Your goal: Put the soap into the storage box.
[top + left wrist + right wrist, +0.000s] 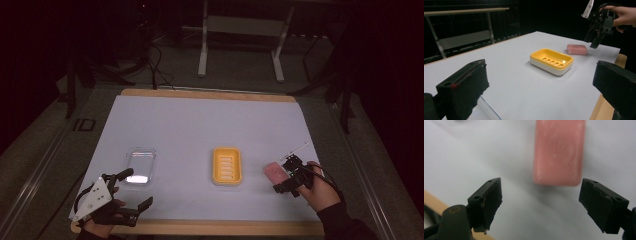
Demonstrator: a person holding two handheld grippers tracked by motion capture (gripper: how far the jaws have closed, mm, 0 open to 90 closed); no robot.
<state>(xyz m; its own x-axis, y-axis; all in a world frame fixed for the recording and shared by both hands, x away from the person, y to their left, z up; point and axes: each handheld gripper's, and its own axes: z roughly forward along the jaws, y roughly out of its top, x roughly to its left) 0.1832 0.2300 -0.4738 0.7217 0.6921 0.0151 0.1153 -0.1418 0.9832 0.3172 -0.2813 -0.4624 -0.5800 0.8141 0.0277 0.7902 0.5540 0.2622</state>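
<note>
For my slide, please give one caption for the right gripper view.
Open right gripper poised above the pink soap bar on the white table cover.

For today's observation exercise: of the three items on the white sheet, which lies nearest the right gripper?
The pink soap bar: it lies just beside the open right gripper, while the yellow soap dish and clear lid sit farther left.

Yellow soap dish (227, 166); clear lid (139, 165)

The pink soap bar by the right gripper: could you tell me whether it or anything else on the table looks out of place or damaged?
Nothing stands out. The pink soap bar lies flat and whole on the white sheet, beside the upright yellow soap dish.
</note>
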